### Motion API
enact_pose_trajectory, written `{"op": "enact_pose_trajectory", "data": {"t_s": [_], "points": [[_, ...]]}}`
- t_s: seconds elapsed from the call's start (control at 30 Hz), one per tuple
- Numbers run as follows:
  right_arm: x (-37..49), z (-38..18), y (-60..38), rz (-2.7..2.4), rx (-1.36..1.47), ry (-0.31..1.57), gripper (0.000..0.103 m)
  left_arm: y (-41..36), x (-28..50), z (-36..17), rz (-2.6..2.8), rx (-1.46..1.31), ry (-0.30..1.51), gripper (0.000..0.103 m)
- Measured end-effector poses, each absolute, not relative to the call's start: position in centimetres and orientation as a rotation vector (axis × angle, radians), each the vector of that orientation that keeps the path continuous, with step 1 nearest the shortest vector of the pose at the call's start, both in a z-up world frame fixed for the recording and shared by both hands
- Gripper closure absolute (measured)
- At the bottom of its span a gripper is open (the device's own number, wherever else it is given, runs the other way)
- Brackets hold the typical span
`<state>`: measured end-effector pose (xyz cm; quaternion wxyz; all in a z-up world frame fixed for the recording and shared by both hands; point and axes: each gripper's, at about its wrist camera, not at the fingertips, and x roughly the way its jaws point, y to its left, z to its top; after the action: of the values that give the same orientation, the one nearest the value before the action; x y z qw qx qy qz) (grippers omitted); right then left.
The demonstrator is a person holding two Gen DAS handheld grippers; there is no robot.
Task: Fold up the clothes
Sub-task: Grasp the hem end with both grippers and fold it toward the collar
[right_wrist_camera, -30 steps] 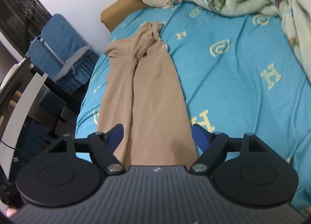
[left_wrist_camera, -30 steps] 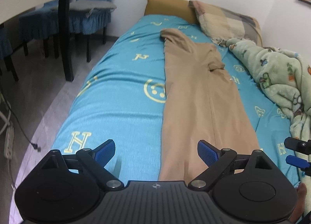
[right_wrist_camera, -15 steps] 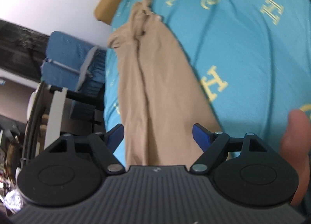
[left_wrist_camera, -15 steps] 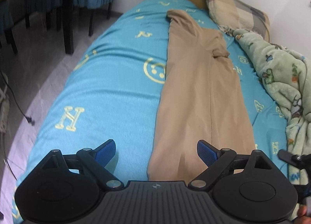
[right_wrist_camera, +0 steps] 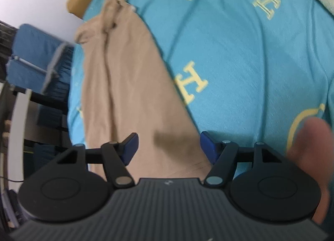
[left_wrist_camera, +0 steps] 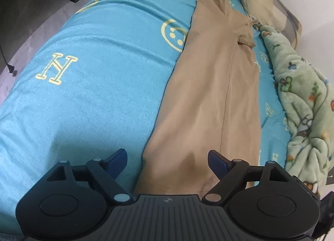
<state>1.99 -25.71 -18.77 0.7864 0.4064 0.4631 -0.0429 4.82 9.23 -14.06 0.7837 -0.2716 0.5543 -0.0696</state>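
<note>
Along the middle of the left wrist view, tan trousers [left_wrist_camera: 217, 86] lie lengthwise on a blue sheet [left_wrist_camera: 94, 78], legs stacked, hem at the lower edge, waist at the top. Left gripper [left_wrist_camera: 167, 158], lower centre, straddles the hem's left corner; its jaws are closing but stand wide, pads clear of the cloth, nothing held. Right gripper [right_wrist_camera: 168, 143], lower centre of the right wrist view, brackets the hem's other corner; its jaws are closing too, with cloth between them but not yet pinched. A green blanket [left_wrist_camera: 302, 99] is heaped at the right edge. A blurred fingertip [right_wrist_camera: 309, 149] shows at lower right.

Likely risks: a shallow bite catching only the upper leg, so the layers separate when lifted; a pad snagging the sheet beneath and dragging it up; uneven grips skewing the fold.
</note>
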Motion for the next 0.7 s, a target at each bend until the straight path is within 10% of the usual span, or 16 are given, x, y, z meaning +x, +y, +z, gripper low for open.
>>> {"op": "enact_pose_trajectory", "data": {"t_s": [0.2,0.47,0.6,0.7], "points": [[2.0,-19.1,-25.5,-0.044,0.883,1.018,0.035,8.6,4.3,-14.7,-0.203,-0.622,1.239,0.039],[1.8,-18.9,-24.4,0.001,0.868,1.088,0.079,9.0,3.7,-15.0,-0.158,-0.642,1.258,0.079],[2.1,-18.4,-23.6,-0.004,0.809,1.087,0.086,8.9,3.6,-15.0,-0.157,-0.656,1.262,0.079],[1.9,-18.3,-23.5,-0.008,0.796,1.082,0.086,8.5,3.5,-14.7,-0.167,-0.658,1.261,0.061]]}}
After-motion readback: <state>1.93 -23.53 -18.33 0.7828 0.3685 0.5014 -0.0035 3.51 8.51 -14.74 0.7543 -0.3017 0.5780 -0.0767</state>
